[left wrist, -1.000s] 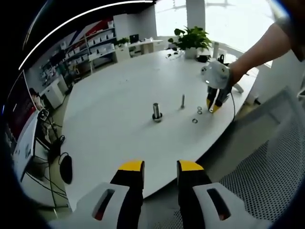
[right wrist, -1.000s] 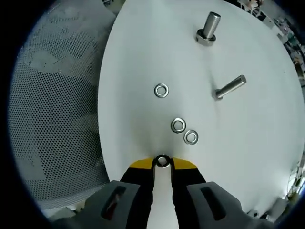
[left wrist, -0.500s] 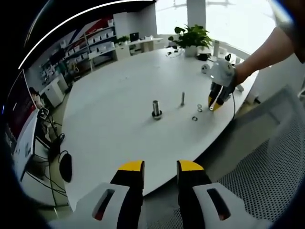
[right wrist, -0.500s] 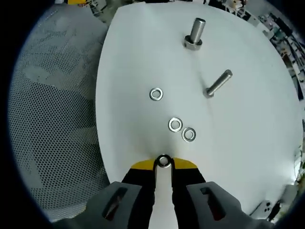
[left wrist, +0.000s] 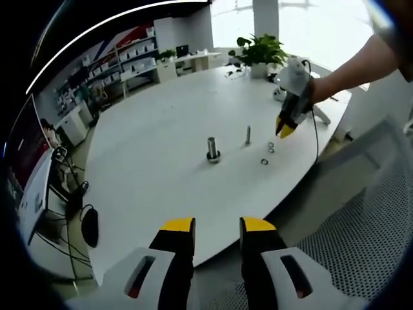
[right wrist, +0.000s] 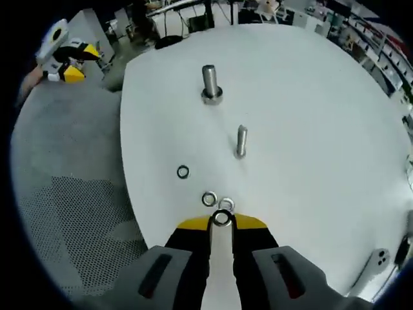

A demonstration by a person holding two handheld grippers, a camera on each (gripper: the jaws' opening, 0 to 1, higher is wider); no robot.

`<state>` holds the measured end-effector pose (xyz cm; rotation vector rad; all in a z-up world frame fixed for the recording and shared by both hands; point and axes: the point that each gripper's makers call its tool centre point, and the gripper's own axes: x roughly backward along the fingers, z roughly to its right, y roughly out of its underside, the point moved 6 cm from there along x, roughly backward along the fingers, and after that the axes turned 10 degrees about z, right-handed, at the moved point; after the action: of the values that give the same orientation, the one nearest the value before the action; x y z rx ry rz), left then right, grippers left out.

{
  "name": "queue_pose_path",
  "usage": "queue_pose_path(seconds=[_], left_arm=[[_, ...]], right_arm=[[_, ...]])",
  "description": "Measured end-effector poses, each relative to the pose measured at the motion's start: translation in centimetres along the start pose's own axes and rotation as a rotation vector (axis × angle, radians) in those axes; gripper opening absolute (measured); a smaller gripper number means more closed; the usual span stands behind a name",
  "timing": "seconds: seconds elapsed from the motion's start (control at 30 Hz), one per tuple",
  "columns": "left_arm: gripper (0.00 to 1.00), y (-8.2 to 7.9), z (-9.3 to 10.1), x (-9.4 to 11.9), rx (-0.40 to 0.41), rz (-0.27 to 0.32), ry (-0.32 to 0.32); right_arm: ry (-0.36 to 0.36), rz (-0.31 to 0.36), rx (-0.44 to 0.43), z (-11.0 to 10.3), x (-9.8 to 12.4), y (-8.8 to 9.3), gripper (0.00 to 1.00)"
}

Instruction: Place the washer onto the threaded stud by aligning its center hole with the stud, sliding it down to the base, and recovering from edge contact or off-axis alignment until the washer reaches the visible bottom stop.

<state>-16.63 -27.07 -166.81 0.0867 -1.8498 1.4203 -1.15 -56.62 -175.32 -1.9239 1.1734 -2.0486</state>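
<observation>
In the right gripper view my right gripper (right wrist: 221, 223) is shut on a small steel washer (right wrist: 221, 217), held edge-up between the yellow tips above the white table (right wrist: 322, 129). Ahead stand a thin threaded stud (right wrist: 241, 141) and, farther off, a thick stud with a nut at its base (right wrist: 210, 84). Three loose washers lie on the table, one (right wrist: 183, 172) apart and two (right wrist: 208, 199) just ahead of the tips. In the left gripper view my left gripper (left wrist: 217, 226) is open with nothing in it, off the table's near edge. There the right gripper (left wrist: 287, 127) hangs right of the thin stud (left wrist: 248, 134) and the thick stud (left wrist: 213, 150).
A grey mesh chair (right wrist: 64, 213) sits beside the table edge. The left gripper (right wrist: 68, 55) shows at the upper left of the right gripper view. A potted plant (left wrist: 258, 51) and small items stand at the table's far end. Shelves and desks line the room beyond.
My right gripper has lifted and tipped toward level with the washer still in it, and sits nearer the thin stud. The left gripper has stayed put.
</observation>
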Motion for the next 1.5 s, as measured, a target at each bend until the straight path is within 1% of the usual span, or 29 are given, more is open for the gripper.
queue_pose_path(seconds=[0.07,0.1,0.17,0.2,0.27,0.37,0.43,0.6,0.73,0.97,1.1,1.17,1.23,1.43,1.5], left_arm=[[0.25,0.0,-0.1,0.0,0.001,0.002,-0.001],[0.25,0.0,-0.1,0.0,0.005,0.003,0.000],[0.25,0.0,-0.1,0.0,0.007,0.003,0.002],[0.25,0.0,-0.1,0.0,0.006,0.002,0.003],[0.25,0.0,0.0,0.0,0.006,0.004,0.002],[0.25,-0.1,-0.1,0.0,0.010,0.007,0.000],[0.24,0.0,-0.1,0.0,0.015,0.003,0.003],[0.24,0.0,0.1,-0.1,0.013,-0.003,0.021],[0.23,0.0,0.0,0.0,0.018,0.007,0.014],[0.23,0.1,0.1,0.0,0.014,0.001,0.019],[0.23,0.1,0.1,-0.1,0.012,-0.002,0.018],[0.23,0.0,0.1,0.0,0.012,0.003,0.016],[0.23,-0.1,0.0,0.0,0.016,0.012,0.012],[0.23,-0.2,0.0,0.0,0.016,0.022,0.010],[0.23,-0.3,0.0,0.1,0.017,0.026,0.009]], right_arm=[[0.016,0.057,-0.041,0.6,0.0,-1.5,0.13],[0.025,0.095,-0.079,0.9,0.0,-2.3,0.13],[0.027,0.129,-0.150,1.0,0.0,-3.3,0.13],[0.035,0.141,-0.156,1.1,0.1,-3.7,0.13],[0.040,0.142,-0.136,1.2,0.0,-4.1,0.13],[0.043,0.126,-0.050,1.0,-0.4,-4.8,0.13],[0.038,0.128,-0.013,0.7,-0.6,-5.1,0.13],[0.039,0.124,0.007,0.6,-0.9,-5.5,0.13],[0.044,0.109,0.036,0.5,-1.1,-5.7,0.13],[0.038,0.088,0.044,0.7,-1.6,-6.3,0.13],[0.042,0.059,0.099,0.6,-2.1,-6.3,0.13],[0.038,0.035,0.109,0.5,-2.4,-6.0,0.13],[0.041,0.033,0.140,0.3,-2.5,-6.1,0.13],[0.051,0.027,0.141,0.5,-2.7,-6.6,0.13],[0.051,0.015,0.143,0.5,-2.8,-6.6,0.13]])
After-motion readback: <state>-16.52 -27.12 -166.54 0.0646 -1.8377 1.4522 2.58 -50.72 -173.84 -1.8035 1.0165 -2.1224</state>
